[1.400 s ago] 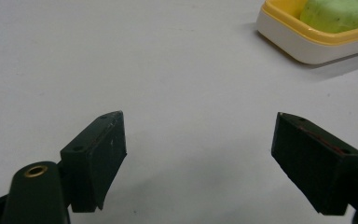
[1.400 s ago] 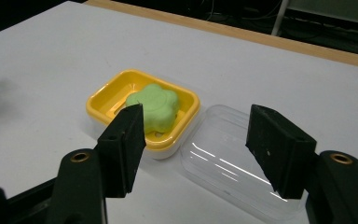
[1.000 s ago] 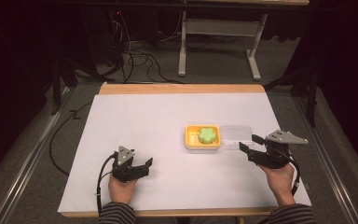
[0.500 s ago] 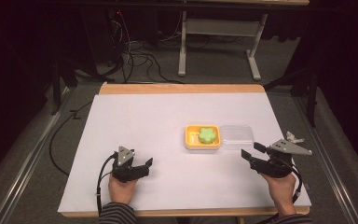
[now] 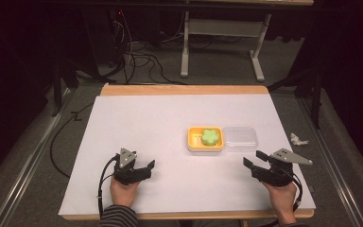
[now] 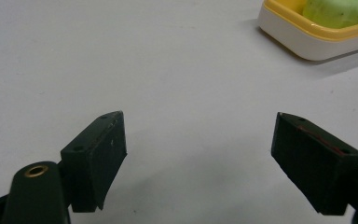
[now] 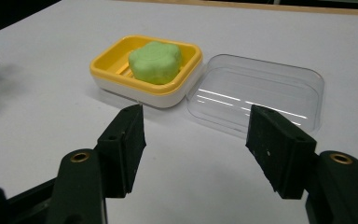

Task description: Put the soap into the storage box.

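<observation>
A yellow-and-white soap dish (image 5: 191, 142) (image 7: 121, 77) (image 6: 307, 39) sits right of the table's centre with a green flower-shaped soap (image 5: 210, 136) (image 7: 154, 61) (image 6: 340, 11) in it. Its clear lid (image 5: 239, 138) (image 7: 256, 93) lies upside down against the dish's right side. My right gripper (image 5: 254, 158) (image 7: 196, 140) hovers low near the front right, a little short of dish and lid, with its jaws apart and nothing between them. My left gripper (image 5: 146, 169) (image 6: 198, 144) rests at the front left, jaws wide and empty, with the dish off to its upper right.
White paper (image 5: 137, 123) covers the wooden table. A crumpled white scrap (image 5: 298, 139) lies on the floor to the right. Cables (image 5: 137, 56) and a desk frame (image 5: 222, 33) stand beyond the far edge.
My right gripper has sunk and drawn back toward the front edge, away from the lid. The left gripper, dish, soap and lid have not moved.
</observation>
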Available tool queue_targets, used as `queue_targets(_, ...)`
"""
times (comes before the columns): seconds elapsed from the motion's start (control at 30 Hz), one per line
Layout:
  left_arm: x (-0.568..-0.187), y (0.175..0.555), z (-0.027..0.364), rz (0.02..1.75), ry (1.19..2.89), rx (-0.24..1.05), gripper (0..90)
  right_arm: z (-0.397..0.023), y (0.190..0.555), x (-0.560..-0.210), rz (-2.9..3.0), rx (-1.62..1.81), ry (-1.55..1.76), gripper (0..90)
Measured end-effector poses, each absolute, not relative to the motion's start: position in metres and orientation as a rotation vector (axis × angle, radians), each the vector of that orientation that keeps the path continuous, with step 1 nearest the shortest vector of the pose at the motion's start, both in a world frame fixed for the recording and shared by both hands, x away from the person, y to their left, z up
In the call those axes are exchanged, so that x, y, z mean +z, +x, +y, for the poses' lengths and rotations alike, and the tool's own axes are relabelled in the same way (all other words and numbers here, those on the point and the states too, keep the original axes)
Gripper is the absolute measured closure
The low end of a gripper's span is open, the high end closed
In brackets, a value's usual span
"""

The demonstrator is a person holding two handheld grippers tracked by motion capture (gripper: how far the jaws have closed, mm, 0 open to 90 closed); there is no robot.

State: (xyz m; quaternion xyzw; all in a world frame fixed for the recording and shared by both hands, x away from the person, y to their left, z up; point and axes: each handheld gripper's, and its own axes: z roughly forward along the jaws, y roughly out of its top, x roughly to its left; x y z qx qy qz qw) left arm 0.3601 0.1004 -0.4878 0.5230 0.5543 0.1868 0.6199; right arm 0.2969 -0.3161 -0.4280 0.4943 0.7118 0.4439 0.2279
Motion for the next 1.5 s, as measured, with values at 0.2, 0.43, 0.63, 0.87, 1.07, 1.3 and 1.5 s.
queue_targets(0.2,-0.488,0.361,0.099,1.278,1.209,0.428,18.5,-0.310,0.299,-0.433,1.974,1.208,1.359,37.7)
queue_targets(0.43,-0.488,0.360,0.099,1.277,1.216,0.429,18.5,-0.307,0.301,-0.441,1.991,1.191,1.372,37.7)
queue_targets(0.63,-0.488,0.361,0.099,1.284,1.208,0.427,18.4,-0.305,0.304,-0.449,2.003,1.173,1.385,37.7)
queue_targets(0.87,-0.488,0.361,0.100,1.281,1.208,0.430,18.4,-0.303,0.307,-0.456,2.021,1.147,1.393,37.6)
queue_targets(1.07,-0.488,0.361,0.099,1.281,1.209,0.430,18.4,-0.302,0.310,-0.462,2.024,1.127,1.404,37.6)
queue_targets(1.3,-0.488,0.361,0.099,1.283,1.207,0.430,18.4,-0.298,0.314,-0.468,2.035,1.092,1.403,37.6)
queue_targets(1.5,-0.488,0.361,0.099,1.284,1.207,0.429,18.5,-0.294,0.318,-0.473,2.055,1.040,1.395,37.8)
